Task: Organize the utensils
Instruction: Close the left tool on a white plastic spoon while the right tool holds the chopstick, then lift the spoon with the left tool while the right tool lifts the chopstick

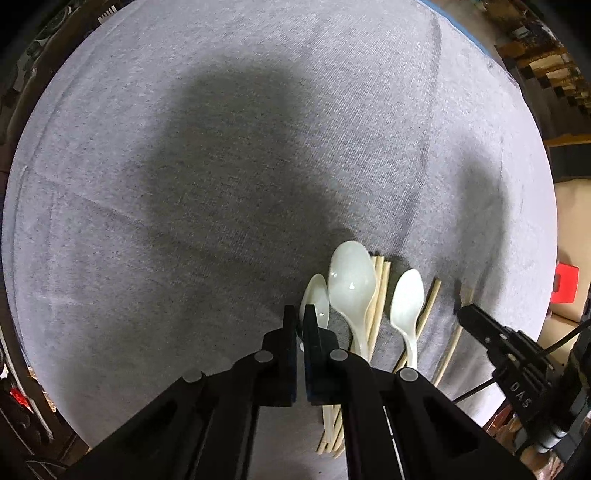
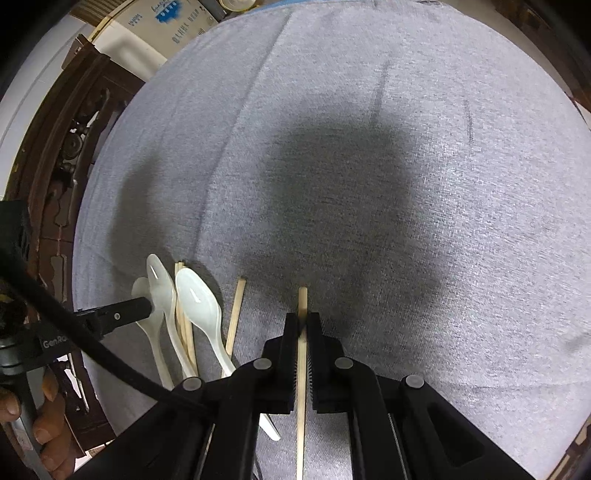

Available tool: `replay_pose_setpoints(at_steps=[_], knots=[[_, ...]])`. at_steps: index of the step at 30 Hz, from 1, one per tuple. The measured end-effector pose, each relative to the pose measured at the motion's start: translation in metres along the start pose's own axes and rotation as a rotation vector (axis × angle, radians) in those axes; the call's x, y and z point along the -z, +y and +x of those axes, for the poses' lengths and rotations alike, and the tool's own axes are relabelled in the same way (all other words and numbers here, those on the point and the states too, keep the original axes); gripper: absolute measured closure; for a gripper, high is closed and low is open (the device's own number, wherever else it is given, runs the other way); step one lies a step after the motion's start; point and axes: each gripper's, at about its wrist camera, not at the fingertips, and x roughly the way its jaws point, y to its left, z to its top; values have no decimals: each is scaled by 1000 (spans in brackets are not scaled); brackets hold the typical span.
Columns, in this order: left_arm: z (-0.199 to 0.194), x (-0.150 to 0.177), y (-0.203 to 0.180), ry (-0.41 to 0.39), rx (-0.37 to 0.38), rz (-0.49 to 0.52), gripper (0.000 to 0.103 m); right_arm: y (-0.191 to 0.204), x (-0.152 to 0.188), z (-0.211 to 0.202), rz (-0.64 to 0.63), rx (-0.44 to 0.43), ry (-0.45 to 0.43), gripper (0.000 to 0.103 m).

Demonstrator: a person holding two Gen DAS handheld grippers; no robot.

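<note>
Three white plastic spoons and several wooden chopsticks lie side by side on a grey cloth (image 1: 221,184). My left gripper (image 1: 299,314) is shut at the neck of the smallest spoon (image 1: 317,293), the leftmost one. A larger spoon (image 1: 351,280) rests on a chopstick bundle (image 1: 382,291), and a third spoon (image 1: 406,301) lies to its right. A single chopstick (image 2: 302,299) runs between the fingers of my right gripper (image 2: 303,321), which is shut on it. In the right wrist view the left gripper (image 2: 147,305) touches the spoons (image 2: 159,284) from the left.
One loose chopstick (image 2: 236,314) lies between the spoons and the held one. A dark carved wooden chair (image 2: 55,166) and cardboard boxes (image 2: 159,29) stand beyond the table's left edge. A person's hand (image 2: 48,424) holds the left gripper. The cloth (image 2: 406,184) stretches far ahead.
</note>
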Motion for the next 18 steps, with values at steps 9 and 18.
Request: replay_pose_setpoints(at_steps=[9,18], knots=[[10,-3,9,0,-26,32,99,4,-1,5,-5,36,15,97],[3,3,-2,8,-57,85,100,7,1,6,-2,34,28,97]])
